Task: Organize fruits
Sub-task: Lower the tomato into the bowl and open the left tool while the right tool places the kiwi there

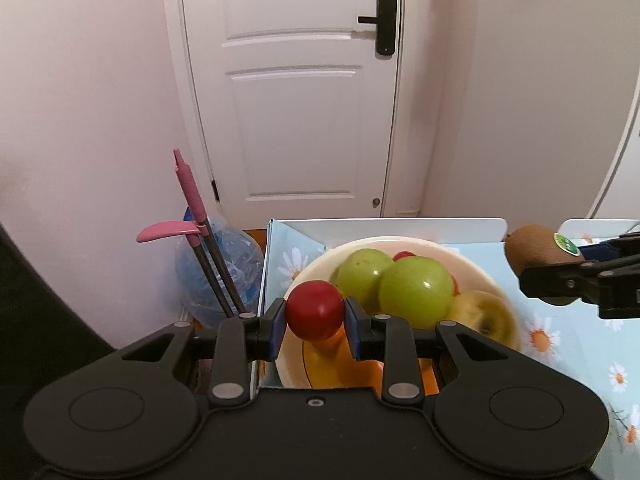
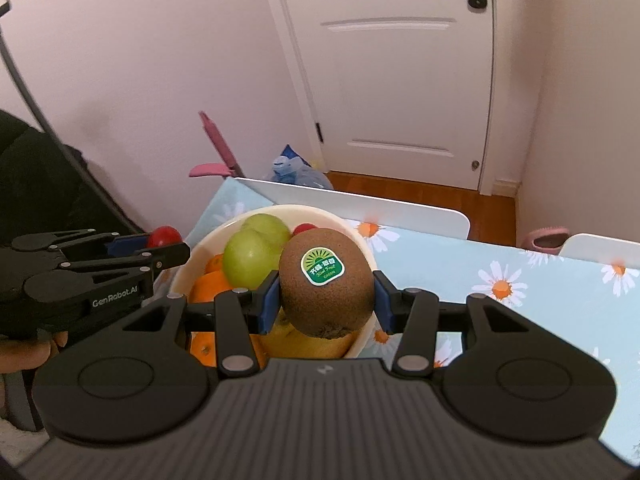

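Note:
My left gripper (image 1: 315, 322) is shut on a small red tomato (image 1: 315, 310) and holds it over the near left rim of a cream bowl (image 1: 486, 276). The bowl holds two green apples (image 1: 416, 292), oranges (image 1: 344, 364), a yellow fruit and another small red fruit. My right gripper (image 2: 326, 300) is shut on a brown kiwi (image 2: 326, 284) with a green sticker, above the bowl's (image 2: 356, 232) right side. In the left wrist view the kiwi (image 1: 532, 250) hangs at the right. In the right wrist view the left gripper (image 2: 160, 246) with the tomato (image 2: 164, 236) is at the left.
The bowl stands on a table with a light blue daisy cloth (image 2: 500, 280), white chair backs (image 2: 360, 200) behind it. A pink-handled mop and dustpan (image 1: 192, 216) and a blue water bottle (image 1: 224, 264) stand left of the table by a white door (image 1: 300, 92).

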Demonstrator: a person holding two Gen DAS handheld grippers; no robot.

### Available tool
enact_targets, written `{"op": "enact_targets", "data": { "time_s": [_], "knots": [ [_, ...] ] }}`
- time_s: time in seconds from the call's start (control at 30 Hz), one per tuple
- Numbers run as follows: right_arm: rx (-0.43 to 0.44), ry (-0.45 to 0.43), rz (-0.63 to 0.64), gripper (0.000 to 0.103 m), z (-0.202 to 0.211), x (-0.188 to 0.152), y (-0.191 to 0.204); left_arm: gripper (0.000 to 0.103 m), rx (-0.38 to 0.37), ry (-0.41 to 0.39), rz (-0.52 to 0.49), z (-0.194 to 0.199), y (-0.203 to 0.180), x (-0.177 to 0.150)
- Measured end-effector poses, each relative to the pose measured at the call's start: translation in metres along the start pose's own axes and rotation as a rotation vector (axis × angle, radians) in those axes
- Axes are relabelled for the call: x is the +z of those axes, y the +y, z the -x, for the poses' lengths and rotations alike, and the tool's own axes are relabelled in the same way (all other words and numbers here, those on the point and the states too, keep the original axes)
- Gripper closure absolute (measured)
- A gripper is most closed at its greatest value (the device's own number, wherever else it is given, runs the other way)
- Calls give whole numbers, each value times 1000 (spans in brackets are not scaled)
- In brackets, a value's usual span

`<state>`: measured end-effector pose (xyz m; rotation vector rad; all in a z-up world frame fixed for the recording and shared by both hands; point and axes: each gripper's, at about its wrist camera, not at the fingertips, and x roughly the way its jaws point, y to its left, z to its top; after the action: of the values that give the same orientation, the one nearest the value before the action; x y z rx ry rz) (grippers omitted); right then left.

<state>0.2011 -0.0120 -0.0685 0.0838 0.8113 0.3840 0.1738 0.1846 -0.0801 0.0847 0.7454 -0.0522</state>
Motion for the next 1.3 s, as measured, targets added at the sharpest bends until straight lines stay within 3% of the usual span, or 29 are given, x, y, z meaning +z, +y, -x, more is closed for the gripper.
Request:
{"op": "enact_targets", "data": {
  "time_s": [0.43, 0.5, 0.57, 0.6, 0.93, 1.3],
  "knots": [
    [-11, 29, -27, 41, -24, 5, -12, 65, -17, 18, -28, -45, -1, 7],
    [-11, 27, -26, 41, -22, 8, -13, 31, -16, 3, -27, -43, 0, 8],
    [-13, 23, -25, 41, -21, 10, -14, 14, 6, -33, -25, -35, 2, 7],
    [-13, 21, -24, 41, -19, 11, -14, 12, 17, -43, -31, -31, 2, 7],
    [2, 17, 20, 41, -17, 24, -14, 4, 26, -43, 25, 12, 4, 0],
    [44, 46, 4, 41, -48, 26, -16, 3, 31, -22, 47, 40, -4, -18]
  ]
}}
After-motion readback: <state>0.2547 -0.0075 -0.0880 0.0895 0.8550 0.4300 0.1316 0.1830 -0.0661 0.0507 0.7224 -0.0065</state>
